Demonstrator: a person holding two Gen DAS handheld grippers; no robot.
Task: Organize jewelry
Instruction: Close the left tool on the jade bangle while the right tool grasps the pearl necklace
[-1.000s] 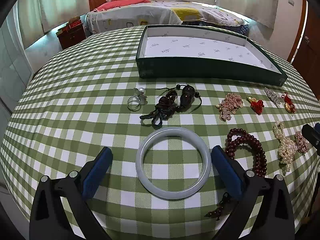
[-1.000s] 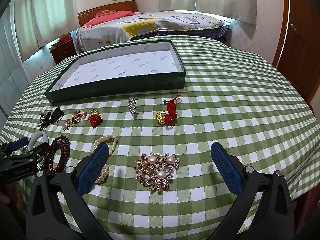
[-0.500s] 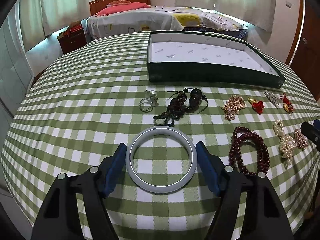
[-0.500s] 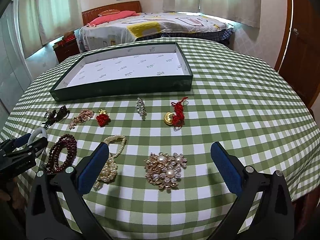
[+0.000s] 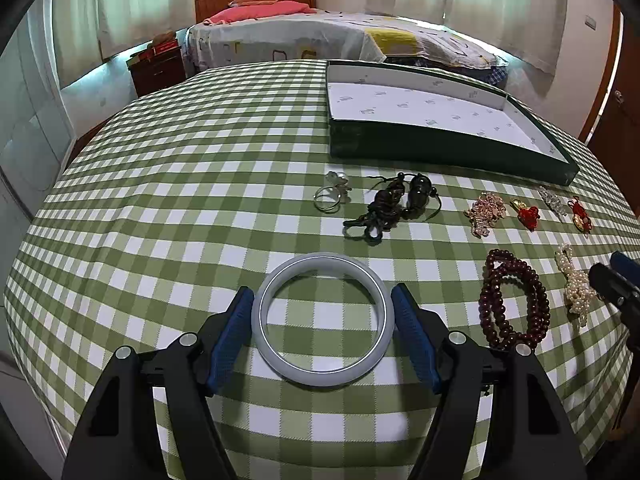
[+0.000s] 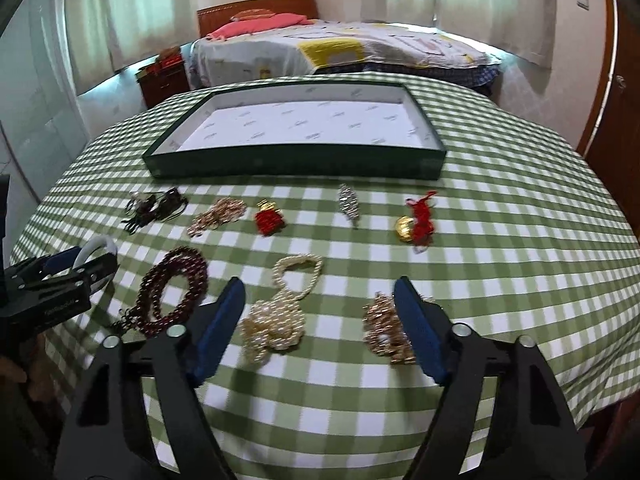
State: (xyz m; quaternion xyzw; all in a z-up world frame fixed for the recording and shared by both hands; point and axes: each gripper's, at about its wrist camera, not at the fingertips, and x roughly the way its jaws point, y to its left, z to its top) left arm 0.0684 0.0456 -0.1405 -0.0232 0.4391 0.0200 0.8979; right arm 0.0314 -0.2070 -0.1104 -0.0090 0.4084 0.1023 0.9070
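A pale grey-white bangle (image 5: 320, 261) lies on the green checked tablecloth with my left gripper (image 5: 323, 294) shut on it, blue pads touching both outer sides. The bangle (image 6: 94, 246) and my left gripper (image 6: 76, 266) also show at the left edge of the right wrist view. My right gripper (image 6: 319, 285) is low over the cloth and its jaws are closing. Between them lie a pearl necklace (image 6: 276, 320) near the left finger and a gold pearl brooch (image 6: 382, 324) against the right finger. No pad presses on either.
A shallow green tray (image 6: 296, 160) with a white lining stands behind the jewelry. Dark red beads (image 5: 512, 300), a black corded pendant (image 5: 400, 200), a ring (image 5: 328, 202), a red knot charm (image 6: 418, 220) and other small pieces lie between. A bed stands beyond the table.
My left gripper's jaws narrowed onto the bangle. My right gripper shifted left from the brooch toward the pearl necklace, and its jaws came closer together.
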